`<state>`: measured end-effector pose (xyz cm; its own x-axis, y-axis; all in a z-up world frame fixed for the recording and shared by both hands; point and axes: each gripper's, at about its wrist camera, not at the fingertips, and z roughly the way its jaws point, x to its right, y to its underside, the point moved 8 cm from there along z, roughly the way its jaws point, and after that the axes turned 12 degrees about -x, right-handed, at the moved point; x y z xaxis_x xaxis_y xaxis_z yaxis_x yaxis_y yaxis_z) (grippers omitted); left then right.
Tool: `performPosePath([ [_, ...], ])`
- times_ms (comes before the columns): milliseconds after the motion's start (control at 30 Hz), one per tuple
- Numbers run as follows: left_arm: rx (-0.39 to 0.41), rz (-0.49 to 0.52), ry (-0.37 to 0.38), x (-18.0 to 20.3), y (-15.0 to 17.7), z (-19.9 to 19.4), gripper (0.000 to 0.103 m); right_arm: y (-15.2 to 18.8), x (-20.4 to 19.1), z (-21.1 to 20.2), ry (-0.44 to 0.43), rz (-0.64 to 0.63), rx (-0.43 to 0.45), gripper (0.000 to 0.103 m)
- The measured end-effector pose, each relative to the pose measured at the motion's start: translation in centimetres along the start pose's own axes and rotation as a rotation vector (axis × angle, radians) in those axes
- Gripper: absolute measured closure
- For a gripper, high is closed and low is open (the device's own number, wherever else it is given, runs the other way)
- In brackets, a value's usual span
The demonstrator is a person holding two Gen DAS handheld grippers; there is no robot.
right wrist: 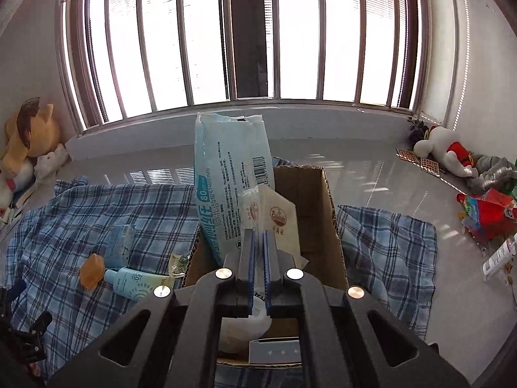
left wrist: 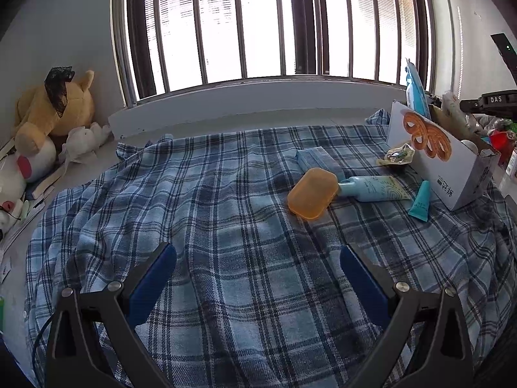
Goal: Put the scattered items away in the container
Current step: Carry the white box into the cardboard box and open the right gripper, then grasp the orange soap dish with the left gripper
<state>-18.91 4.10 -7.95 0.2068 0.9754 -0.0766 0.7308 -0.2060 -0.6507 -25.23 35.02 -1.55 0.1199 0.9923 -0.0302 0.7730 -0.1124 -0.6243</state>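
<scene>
Right gripper hangs over the box, jaws clenched on a clear packet of beige sachets; a tall wipes pack stands in the box beside it; left gripper hovers over the plaid cloth, jaws released, nothing between them; beyond lie an orange case, a bottle, a teal tube; farther left, plush toys against the wall.

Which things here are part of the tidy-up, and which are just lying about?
Job: cardboard box; sachet in right gripper; orange case; sunscreen bottle; teal tube.
Bystanders: plush toys; plaid cloth; window bars.
</scene>
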Motion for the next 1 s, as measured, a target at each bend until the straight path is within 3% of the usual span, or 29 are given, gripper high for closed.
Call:
performPosePath([
  [100, 0.014, 0.019, -0.002, 0.0, -0.4, -0.7, 0.000, 1.2, -0.6, -1.1, 0.008, 0.010, 0.054, 0.088],
  [167, 0.021, 0.016, -0.012, -0.2, -0.7, -0.8, 0.000, 2.2, -1.6, -2.7, -0.009, 0.006, 0.118, 0.050],
  [233, 0.009, 0.003, -0.007, -0.3, -1.0, -0.4, 0.000, 3.3, -3.1, -4.3, -0.072, -0.001, 0.175, 0.038],
  [400, -0.046, 0.031, 0.002, 0.4, -1.4, 0.9, 0.000, 7.0, -7.3, -5.8, -0.255, -0.048, 0.159, 0.036],
  [467, -0.062, 0.049, -0.018, 0.9, -1.7, 1.3, 0.000, 8.7, -8.6, -5.7, -0.285, -0.060, 0.130, 0.029],
  [567, -0.077, 0.058, -0.032, 1.6, -2.5, 1.8, 0.000, 11.0, -9.8, -5.5, -0.279, -0.093, 0.105, 0.025],
  [700, -0.096, 0.077, 0.011, 3.2, -4.0, 2.5, 0.000, 13.0, -10.5, -5.6, -0.283, -0.134, 0.095, 0.024],
  [900, -0.176, 0.073, 0.127, 5.0, -6.1, 4.7, 0.000, 13.8, -10.3, -5.1, -0.290, -0.132, 0.084, 0.023],
  [1000, -0.212, 0.078, 0.143, 5.4, -6.6, 5.9, 0.000, 13.8, -9.7, -5.0, -0.250, -0.131, 0.096, 0.023],
])
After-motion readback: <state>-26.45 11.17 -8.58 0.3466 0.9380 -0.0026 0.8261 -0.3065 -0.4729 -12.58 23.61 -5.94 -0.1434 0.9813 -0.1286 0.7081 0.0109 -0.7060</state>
